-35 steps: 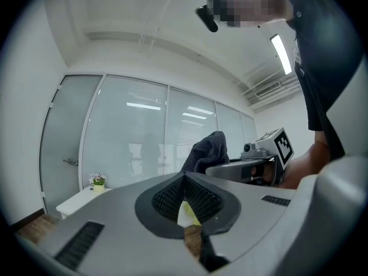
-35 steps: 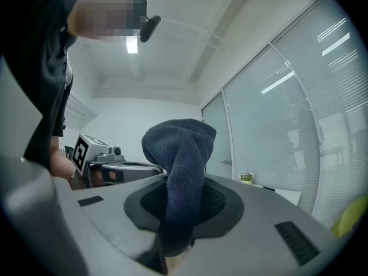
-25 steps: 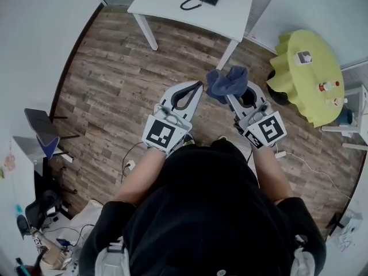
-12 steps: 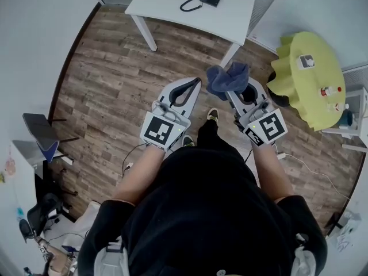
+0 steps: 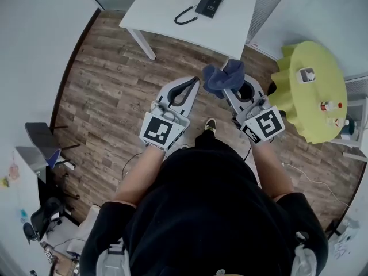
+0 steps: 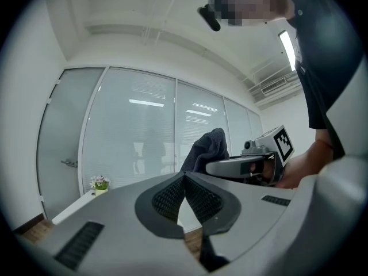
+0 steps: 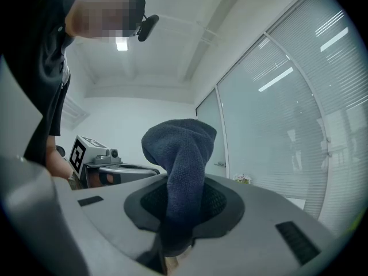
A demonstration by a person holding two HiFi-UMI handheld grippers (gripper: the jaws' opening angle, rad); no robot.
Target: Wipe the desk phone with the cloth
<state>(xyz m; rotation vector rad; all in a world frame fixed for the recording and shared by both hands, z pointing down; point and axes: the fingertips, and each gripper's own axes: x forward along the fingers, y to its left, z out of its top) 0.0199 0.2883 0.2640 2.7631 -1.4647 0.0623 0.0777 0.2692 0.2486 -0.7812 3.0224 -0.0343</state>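
A black desk phone (image 5: 209,3) with its coiled cord (image 5: 185,18) lies on a white table (image 5: 167,10) at the top of the head view. My right gripper (image 5: 231,85) is shut on a dark blue cloth (image 5: 222,77), which bunches up above the jaws (image 7: 179,154). My left gripper (image 5: 192,84) is shut with nothing between its tips (image 6: 184,176). Both grippers are held out over the wooden floor, well short of the table. From the left gripper view the cloth (image 6: 206,149) and the right gripper (image 6: 241,165) show to the right.
A yellow-green round table (image 5: 313,88) with small bottles stands at the right. A dark chair (image 5: 40,137) and cables sit at the lower left. A white wall and glass partitions (image 6: 138,148) surround the room. A small potted plant (image 6: 100,184) sits on a ledge.
The person has stepped forward; the table with the phone has come lower in the head view. Both grippers keep their hold and pose.
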